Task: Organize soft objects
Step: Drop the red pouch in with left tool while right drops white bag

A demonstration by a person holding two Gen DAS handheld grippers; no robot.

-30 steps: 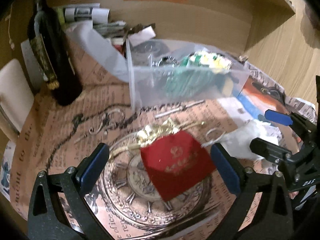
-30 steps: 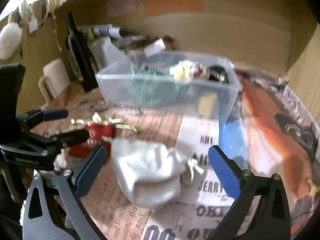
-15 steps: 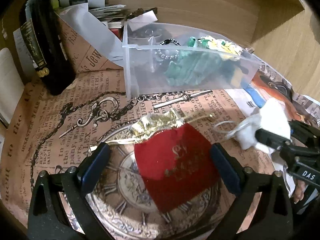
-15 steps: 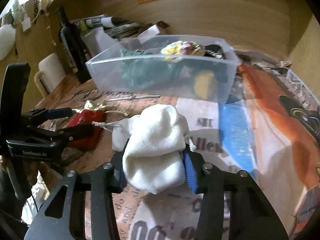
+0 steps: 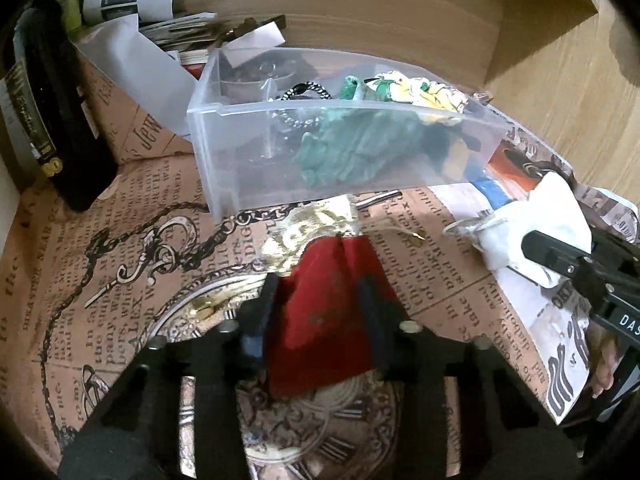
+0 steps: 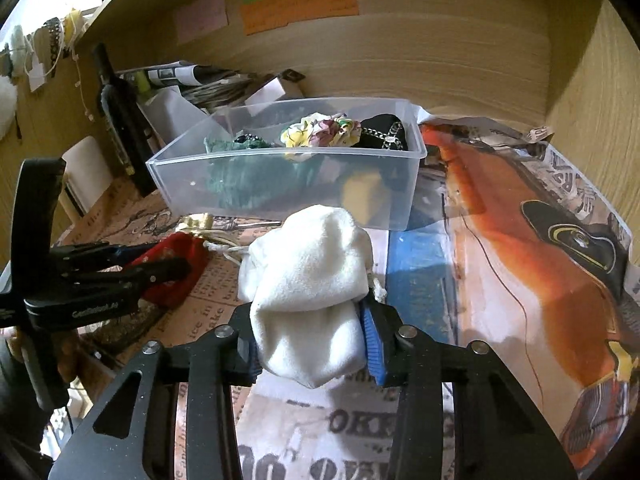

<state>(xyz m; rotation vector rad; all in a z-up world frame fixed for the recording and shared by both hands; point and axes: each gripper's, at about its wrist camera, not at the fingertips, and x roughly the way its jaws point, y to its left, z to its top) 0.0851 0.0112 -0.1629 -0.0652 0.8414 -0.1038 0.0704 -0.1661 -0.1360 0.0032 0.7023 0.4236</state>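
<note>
The left gripper (image 5: 320, 312) is clamped on a red drawstring pouch (image 5: 324, 320), the right gripper (image 6: 308, 344) on a white drawstring pouch (image 6: 308, 280), both just above the tabletop. Likely next: carry each over the clear plastic bin (image 6: 280, 196) rim and release.

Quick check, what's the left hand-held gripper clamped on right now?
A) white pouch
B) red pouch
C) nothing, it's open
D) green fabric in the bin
B: the left hand-held gripper is shut on the red pouch, while the white pouch sits in the right hand-held gripper.
</note>
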